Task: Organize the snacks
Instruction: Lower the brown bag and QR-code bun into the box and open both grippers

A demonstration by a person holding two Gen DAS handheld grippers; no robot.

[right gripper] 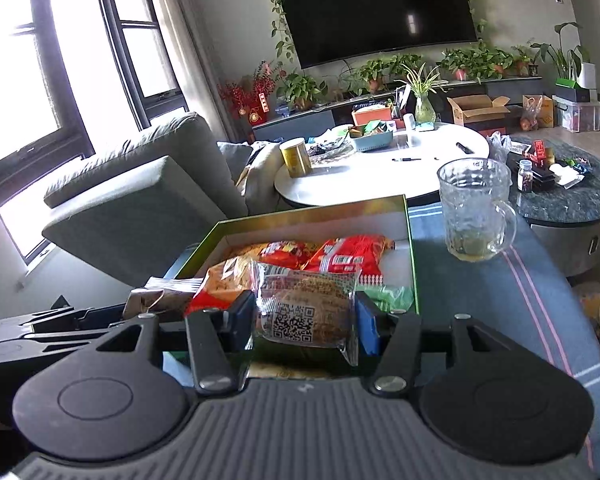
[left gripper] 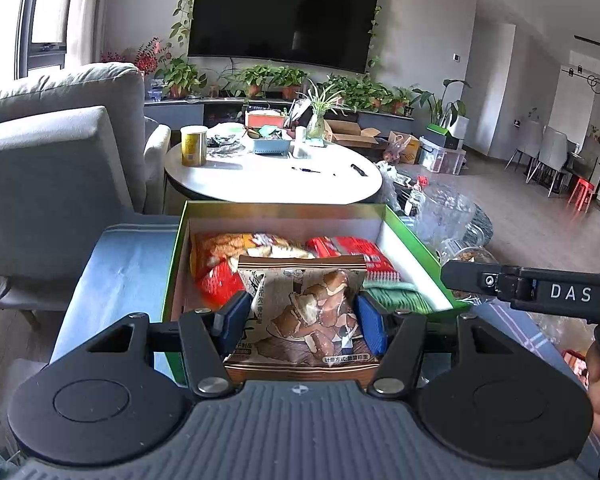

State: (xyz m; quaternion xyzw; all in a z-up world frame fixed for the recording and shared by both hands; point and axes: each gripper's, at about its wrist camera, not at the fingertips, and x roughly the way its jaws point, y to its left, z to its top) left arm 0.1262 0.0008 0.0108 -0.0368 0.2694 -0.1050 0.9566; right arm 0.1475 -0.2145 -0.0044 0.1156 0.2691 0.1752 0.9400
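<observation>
Snack box (left gripper: 284, 210) sat mid-frame, part filled. My left gripper (left gripper: 300, 316) pinched a mushroom-print snack bag (left gripper: 308, 312); my right gripper (right gripper: 304, 320) pinched a clear QR-label pack (right gripper: 304, 304). Step looked like carry-in; next, I judged: find free slots, lower, release.

Two wrist views – close, angled down, sharing the box (left gripper: 284, 210).

White letters "DAS" mark the right gripper (left gripper: 572, 292); a QR code labels the clear-wrapped snack packet (right gripper: 306, 312).
</observation>
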